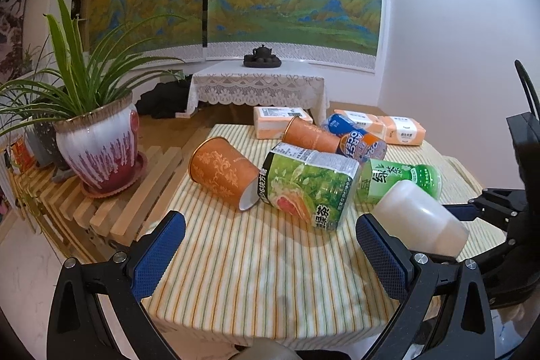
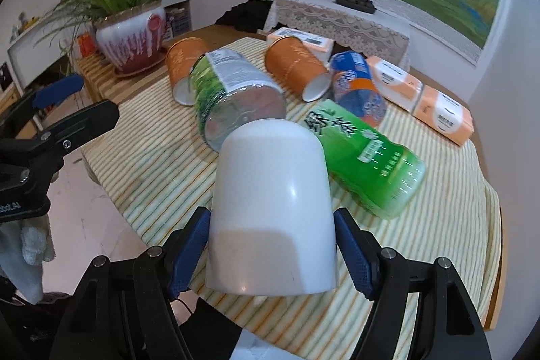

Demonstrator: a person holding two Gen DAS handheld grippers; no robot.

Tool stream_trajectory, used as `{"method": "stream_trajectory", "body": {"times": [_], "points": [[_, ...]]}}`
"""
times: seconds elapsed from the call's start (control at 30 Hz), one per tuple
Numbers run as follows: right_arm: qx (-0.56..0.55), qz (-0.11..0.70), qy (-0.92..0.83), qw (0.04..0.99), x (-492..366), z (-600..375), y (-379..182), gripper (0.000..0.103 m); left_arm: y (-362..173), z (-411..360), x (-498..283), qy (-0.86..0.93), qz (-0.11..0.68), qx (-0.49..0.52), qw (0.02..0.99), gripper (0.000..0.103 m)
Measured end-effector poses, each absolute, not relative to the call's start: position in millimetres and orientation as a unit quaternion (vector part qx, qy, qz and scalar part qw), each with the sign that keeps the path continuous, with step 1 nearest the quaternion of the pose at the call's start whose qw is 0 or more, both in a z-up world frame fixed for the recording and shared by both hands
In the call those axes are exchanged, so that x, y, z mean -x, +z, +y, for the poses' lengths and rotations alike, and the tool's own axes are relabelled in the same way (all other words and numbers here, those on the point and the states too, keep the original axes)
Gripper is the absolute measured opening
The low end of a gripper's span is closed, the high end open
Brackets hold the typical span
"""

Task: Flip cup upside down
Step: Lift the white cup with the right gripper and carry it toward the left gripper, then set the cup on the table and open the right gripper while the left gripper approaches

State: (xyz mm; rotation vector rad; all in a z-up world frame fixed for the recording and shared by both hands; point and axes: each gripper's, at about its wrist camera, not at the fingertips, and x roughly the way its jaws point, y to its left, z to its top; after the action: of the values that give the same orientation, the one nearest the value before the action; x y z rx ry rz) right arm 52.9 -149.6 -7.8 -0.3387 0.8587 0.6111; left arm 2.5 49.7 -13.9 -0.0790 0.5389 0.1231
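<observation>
Both wrist cams face cluttered table (image 1: 270, 275), close.

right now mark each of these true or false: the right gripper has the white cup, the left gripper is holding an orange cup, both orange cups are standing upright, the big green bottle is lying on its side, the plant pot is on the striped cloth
1. The right gripper has the white cup. True: its blue pads sit on both sides of the cup, which is tilted with its closed end pointing away.
2. The left gripper holds an orange cup. False: it is open with nothing between its fingers.
3. Both orange cups stand upright. False: both lie on their sides.
4. The big green bottle lies on its side. True.
5. The plant pot is on the striped cloth. False: it stands on a wooden slatted rack beside the table.
</observation>
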Motion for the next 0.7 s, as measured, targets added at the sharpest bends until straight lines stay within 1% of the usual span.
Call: {"method": "stream_trajectory", "body": {"times": [0.3, 0.47, 0.7], "points": [[0.173, 0.394, 0.292, 0.854, -53, -142, -13, 0.071, -18, 48, -11, 0.054, 0.285, 0.047, 0.956, 0.102], [0.148, 0.385, 0.294, 0.862, -50, -152, -3, 0.073, -19, 46, -14, 0.048, 0.297, 0.062, 0.952, 0.102], [0.098, 0.362, 0.284, 0.883, -26, -185, 12, 0.073, -17, 35, -26, 0.029, 0.340, 0.093, 0.936, 0.102]]}}
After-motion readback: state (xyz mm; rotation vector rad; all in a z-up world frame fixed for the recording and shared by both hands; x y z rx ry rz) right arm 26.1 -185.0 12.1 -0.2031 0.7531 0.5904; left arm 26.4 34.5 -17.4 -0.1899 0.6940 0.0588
